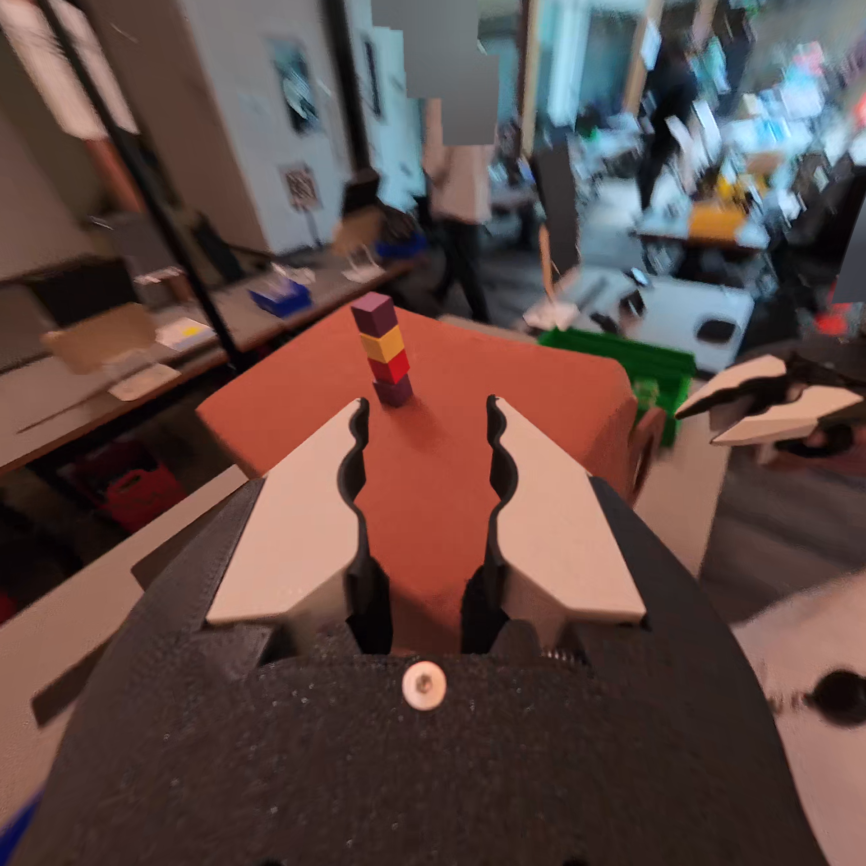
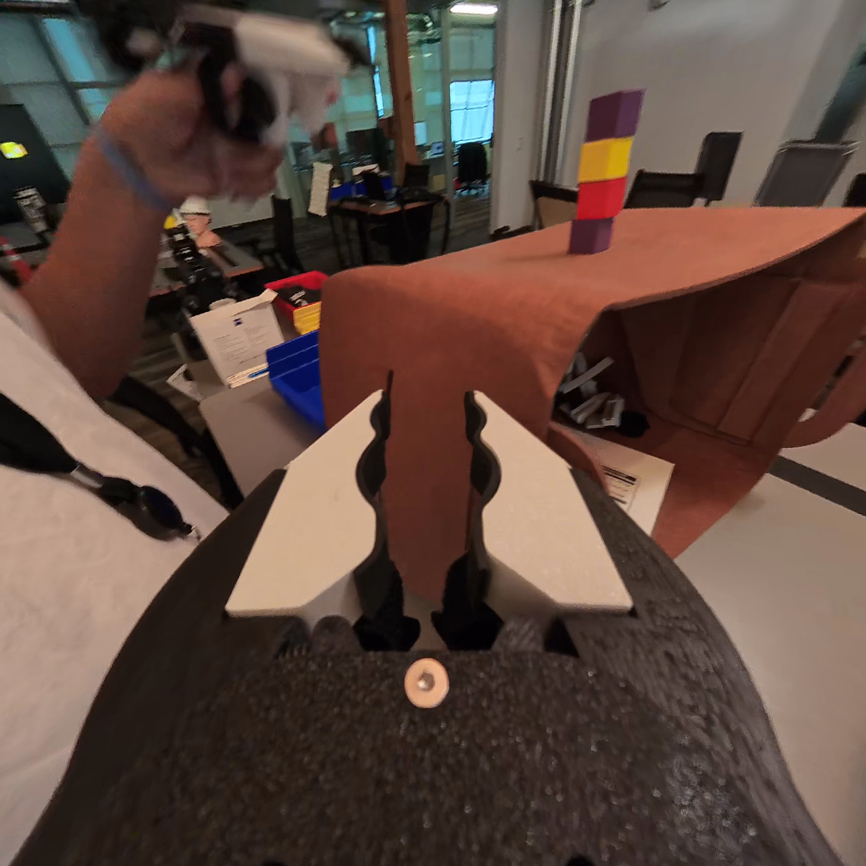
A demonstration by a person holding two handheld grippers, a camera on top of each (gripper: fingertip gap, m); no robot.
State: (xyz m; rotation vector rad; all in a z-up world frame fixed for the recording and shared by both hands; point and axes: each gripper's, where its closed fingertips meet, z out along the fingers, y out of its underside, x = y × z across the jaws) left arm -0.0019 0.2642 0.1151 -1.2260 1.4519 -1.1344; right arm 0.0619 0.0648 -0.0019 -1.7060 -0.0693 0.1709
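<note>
A four-cube tower (image 1: 385, 350) stands upright on a brown cloth (image 1: 492, 375) draped over a box: purple, yellow, red, purple from the top. The left gripper (image 1: 425, 403) hovers just short of it, jaws apart, nothing between them. The right gripper (image 2: 427, 396) sits lower, jaws parted around the cloth's hanging edge; contact cannot be told. A green bin (image 1: 656, 365) lies beyond, a blue bin (image 2: 300, 375) beside the box.

Matt brown felt-like cloth (image 2: 468, 318) carries smooth, matt painted blocks (image 2: 602, 173).
</note>
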